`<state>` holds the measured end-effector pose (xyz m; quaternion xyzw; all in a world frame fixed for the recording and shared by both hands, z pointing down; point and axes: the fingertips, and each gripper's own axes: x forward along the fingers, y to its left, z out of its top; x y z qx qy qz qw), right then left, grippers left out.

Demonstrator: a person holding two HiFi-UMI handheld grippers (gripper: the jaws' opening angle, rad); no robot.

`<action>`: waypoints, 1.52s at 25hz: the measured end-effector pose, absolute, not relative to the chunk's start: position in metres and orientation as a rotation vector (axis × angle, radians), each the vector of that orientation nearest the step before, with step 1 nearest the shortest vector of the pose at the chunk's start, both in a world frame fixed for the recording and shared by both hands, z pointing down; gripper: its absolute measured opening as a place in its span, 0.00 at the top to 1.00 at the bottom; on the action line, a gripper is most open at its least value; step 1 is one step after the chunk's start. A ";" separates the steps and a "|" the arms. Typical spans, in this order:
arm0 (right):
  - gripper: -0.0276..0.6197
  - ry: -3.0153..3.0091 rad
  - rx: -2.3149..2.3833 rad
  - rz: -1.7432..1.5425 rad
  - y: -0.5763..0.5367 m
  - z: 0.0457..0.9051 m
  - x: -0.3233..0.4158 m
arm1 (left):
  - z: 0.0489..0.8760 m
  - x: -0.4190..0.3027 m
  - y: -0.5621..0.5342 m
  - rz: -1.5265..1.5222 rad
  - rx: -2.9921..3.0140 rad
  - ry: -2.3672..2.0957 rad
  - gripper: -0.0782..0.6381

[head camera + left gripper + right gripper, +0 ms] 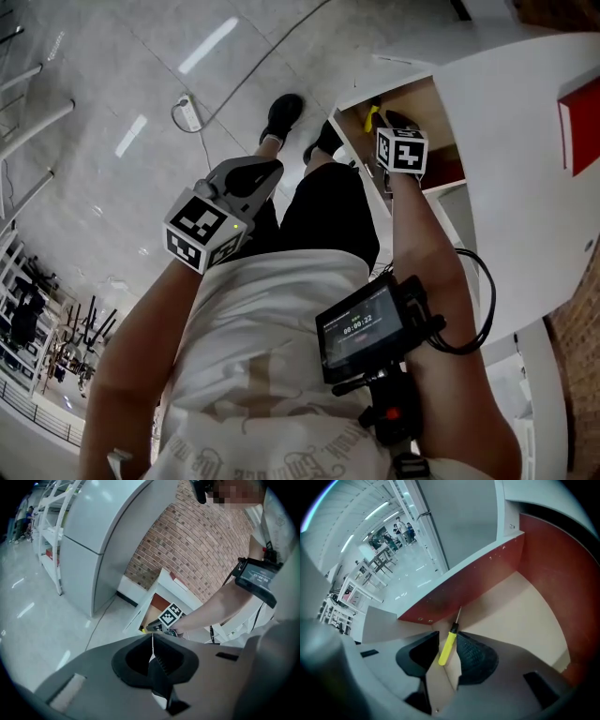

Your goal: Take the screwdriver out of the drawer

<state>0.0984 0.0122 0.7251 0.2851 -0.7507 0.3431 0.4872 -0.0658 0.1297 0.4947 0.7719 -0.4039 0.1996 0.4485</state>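
Observation:
A screwdriver (446, 648) with a yellow handle and a thin metal shaft lies on the pale floor of the open drawer (520, 606), its tip close to the red side wall. My right gripper (447, 638) reaches steeply down into the drawer, open, its jaws on either side of the handle with a small gap on each side. In the head view the right gripper (382, 122) is inside the drawer (441, 108), and a bit of yellow shows at its tip. My left gripper (267, 171) hangs over the floor to the left, shut and empty (152, 651).
The drawer belongs to a white cabinet (525, 141) against a brick wall (201, 541). A power strip (190, 112) with a cable lies on the tiled floor. The person's shoes (283, 114) stand next to the drawer. A tall grey cabinet (103, 541) stands to the left.

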 end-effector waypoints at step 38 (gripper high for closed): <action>0.86 -1.733 0.781 0.858 0.001 0.760 0.102 | 0.519 -0.080 0.126 0.494 1.914 -0.975 0.88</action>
